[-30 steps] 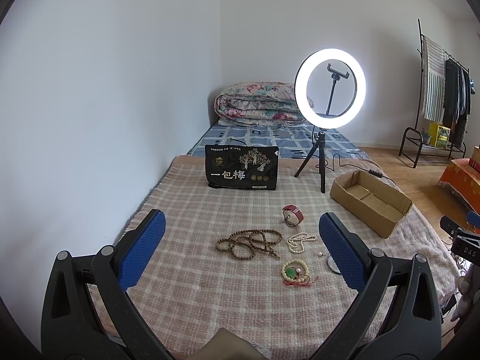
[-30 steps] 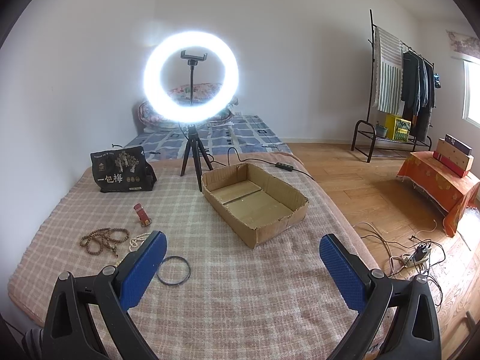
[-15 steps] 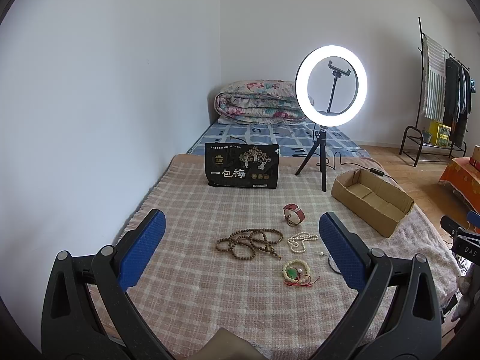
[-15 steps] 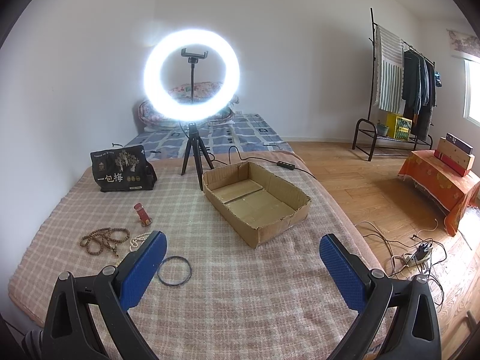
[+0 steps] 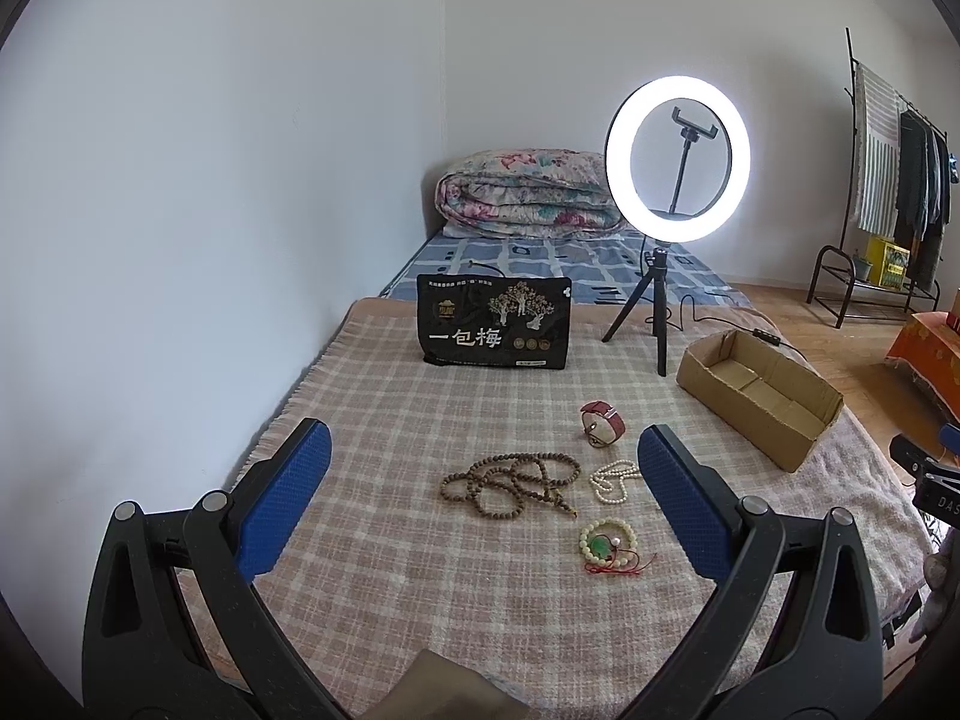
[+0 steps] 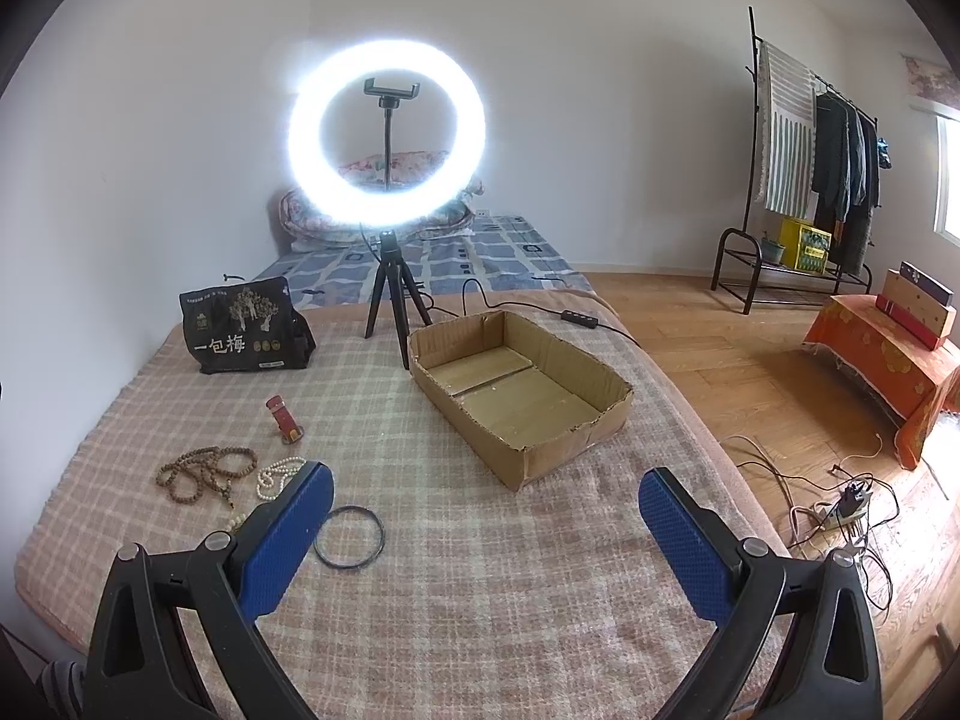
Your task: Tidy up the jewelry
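Both tongs (image 5: 483, 465) (image 6: 483, 516) gape empty above jewelry; black ring (image 6: 349, 538) seemingly beside right's left pad.

A bed (image 5: 372, 540) under a plaid blanket, carrying a black snack bag (image 5: 494, 330), a ring light tripod (image 5: 659, 306), an empty cardboard box (image 6: 522, 387), a red watch (image 5: 603, 423), wooden beads (image 5: 510, 483), a pearl strand (image 5: 612, 480), a beaded bracelet (image 5: 606, 543) and a dark bangle (image 6: 349, 537).

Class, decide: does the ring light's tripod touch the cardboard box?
Apart. The left wrist view shows checked blanket between the tripod and the cardboard box.
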A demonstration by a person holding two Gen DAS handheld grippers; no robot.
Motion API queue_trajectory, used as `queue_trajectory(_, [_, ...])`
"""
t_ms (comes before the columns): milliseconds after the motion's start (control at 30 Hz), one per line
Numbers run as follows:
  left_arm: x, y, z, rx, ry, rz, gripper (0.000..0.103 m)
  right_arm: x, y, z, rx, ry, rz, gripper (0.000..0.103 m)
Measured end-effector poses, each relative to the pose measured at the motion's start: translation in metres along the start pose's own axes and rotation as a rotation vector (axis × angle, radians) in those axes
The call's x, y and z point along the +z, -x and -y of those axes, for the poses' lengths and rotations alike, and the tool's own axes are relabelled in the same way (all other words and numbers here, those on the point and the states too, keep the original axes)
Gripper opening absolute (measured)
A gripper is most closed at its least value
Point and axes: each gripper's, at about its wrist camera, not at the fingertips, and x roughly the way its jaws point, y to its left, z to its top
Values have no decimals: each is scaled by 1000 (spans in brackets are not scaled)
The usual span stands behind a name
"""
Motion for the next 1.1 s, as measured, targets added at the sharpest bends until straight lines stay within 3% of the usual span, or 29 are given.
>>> queue_trajectory(400, [-9,-44,-32,39,13,-57,103,-4,-36,-9,48,63,-60,103])
queue_trajectory(800, [-31,-114,-44,-86,48,-211,103,-18,-88,-32,123,149,-144,103])
queue_trajectory(1100, [-57,-180,-31,-126,24,-346,103,-35,-132,-51,210,174,-233,103])
